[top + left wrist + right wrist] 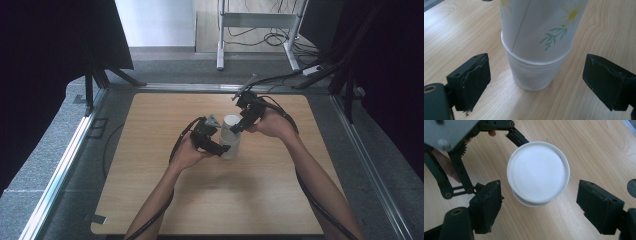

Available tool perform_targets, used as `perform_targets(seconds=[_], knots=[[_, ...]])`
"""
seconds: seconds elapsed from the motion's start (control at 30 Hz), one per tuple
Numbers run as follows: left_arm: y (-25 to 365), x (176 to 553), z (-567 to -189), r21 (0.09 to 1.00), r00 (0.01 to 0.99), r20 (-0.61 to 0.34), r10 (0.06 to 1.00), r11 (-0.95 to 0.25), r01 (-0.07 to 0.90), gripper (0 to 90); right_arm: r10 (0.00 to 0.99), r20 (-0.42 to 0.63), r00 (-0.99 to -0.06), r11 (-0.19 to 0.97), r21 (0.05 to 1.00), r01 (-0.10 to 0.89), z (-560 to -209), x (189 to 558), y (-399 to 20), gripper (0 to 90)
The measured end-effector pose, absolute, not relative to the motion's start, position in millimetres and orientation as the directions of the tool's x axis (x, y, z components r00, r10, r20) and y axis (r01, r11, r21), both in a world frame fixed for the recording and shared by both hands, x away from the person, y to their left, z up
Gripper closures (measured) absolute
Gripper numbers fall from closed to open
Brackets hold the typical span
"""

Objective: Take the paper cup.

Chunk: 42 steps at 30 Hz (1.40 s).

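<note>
We have our left tongs (536, 82) spread wide around the foot of the paper cups (230, 136) stacked upside down on the worktop (150, 175), not touching. Our right tongs (537, 207) hang open above the top cup, ready to lower, pinch and lift it.

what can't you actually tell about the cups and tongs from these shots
- Left gripper view: the top of the cup stack is cut off by the upper edge.
- Right gripper view: seen from above, the daisy print and the number of stacked cups stay hidden.
- High view: the left tongs and right tongs are too small to judge contact.
</note>
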<state>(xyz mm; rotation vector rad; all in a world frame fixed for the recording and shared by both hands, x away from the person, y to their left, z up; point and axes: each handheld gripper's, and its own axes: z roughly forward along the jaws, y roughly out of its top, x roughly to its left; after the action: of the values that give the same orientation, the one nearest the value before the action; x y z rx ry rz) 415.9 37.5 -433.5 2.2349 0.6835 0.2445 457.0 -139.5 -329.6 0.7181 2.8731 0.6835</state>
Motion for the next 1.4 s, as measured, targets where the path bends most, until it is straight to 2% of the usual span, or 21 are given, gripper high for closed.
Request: perform_targets(seconds=[0.53,0.87,1.4], knots=[[34,423,-444,0.747,0.833,-0.076,0.549,-0.522,0.412,14.2,0.446,0.012,-0.895,0.821,0.394,0.414,-332,466,-119,33.7],[32,424,-446,0.756,0.837,-0.085,0.541,-0.512,0.407,21.9,0.437,0.011,-0.900,0.831,0.379,0.408,-332,468,-117,33.6],[32,423,-445,0.749,0.836,-0.079,0.544,-0.521,0.410,24.8,0.452,0.018,-0.892,0.837,0.336,0.431,-327,471,-112,35.4]])
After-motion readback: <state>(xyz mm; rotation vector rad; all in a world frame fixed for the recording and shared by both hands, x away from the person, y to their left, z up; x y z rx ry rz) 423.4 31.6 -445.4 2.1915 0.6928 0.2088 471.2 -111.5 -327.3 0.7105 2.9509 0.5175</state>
